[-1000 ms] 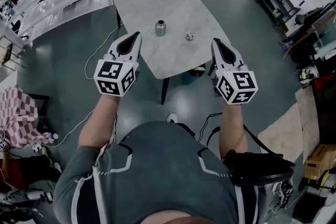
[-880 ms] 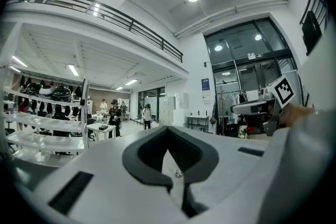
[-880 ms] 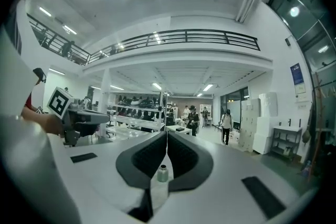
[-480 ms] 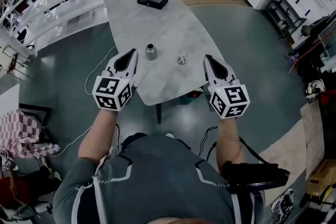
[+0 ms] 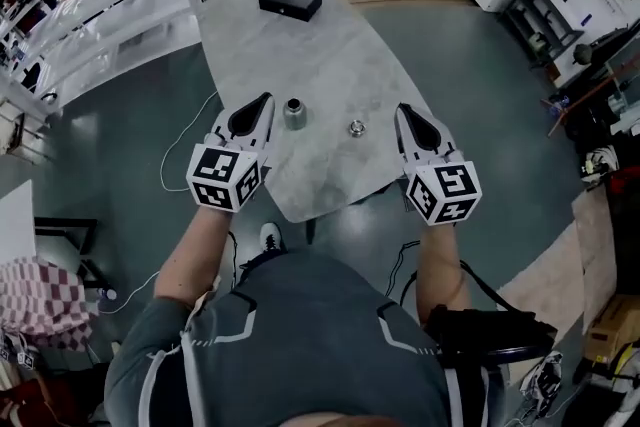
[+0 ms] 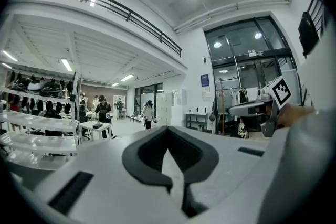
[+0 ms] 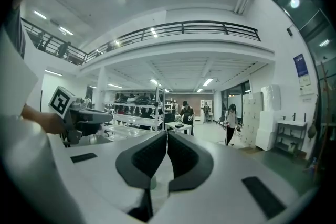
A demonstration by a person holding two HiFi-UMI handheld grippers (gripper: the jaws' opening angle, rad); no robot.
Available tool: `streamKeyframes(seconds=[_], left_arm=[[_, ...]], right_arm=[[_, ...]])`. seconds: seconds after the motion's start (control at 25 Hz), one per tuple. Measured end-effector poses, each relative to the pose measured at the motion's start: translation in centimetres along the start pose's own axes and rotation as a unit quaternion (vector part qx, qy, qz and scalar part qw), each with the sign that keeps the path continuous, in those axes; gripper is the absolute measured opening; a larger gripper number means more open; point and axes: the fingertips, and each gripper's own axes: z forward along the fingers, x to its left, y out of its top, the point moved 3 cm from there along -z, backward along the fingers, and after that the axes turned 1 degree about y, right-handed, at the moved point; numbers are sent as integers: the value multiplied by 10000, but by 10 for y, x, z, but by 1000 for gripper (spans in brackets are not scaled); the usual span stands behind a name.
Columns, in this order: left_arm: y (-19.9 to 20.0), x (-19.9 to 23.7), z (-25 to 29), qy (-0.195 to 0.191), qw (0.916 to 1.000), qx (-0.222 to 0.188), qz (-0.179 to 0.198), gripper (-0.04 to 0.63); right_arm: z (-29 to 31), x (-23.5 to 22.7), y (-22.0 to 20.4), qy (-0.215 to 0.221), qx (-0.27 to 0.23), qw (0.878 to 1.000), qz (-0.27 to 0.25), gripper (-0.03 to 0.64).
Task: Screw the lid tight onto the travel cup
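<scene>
two empty, left gripper (image 5: 266, 100) and right gripper (image 5: 403, 110) pressed together, travel cup (image 5: 294, 112), lid (image 5: 356, 127) apart on table (image 5: 300, 35)

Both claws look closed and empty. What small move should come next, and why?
Probably open the left gripper and bring it round the travel cup to steady it. It and the right gripper are shut and empty; the cup stands just beside it, the lid apart on the table.

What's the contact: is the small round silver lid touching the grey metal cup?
Apart. Head view shows bare tabletop between the round silver lid and the grey metal cup.
</scene>
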Motion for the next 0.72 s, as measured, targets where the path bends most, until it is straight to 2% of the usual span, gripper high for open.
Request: streamKeyframes(seconds=[0.32, 0.52, 0.72], left_arm=[[-5, 99, 32, -428, 9991, 29, -40, 8], [-12, 128, 46, -728, 9973, -37, 13, 16], [-21, 136, 69, -1110, 9938, 84, -14, 113]], right_arm=[[80, 24, 11, -537, 45, 9985, 67, 31], [108, 35, 6, -687, 111, 9976, 57, 32], [118, 23, 1, -912, 212, 9955, 152, 64]])
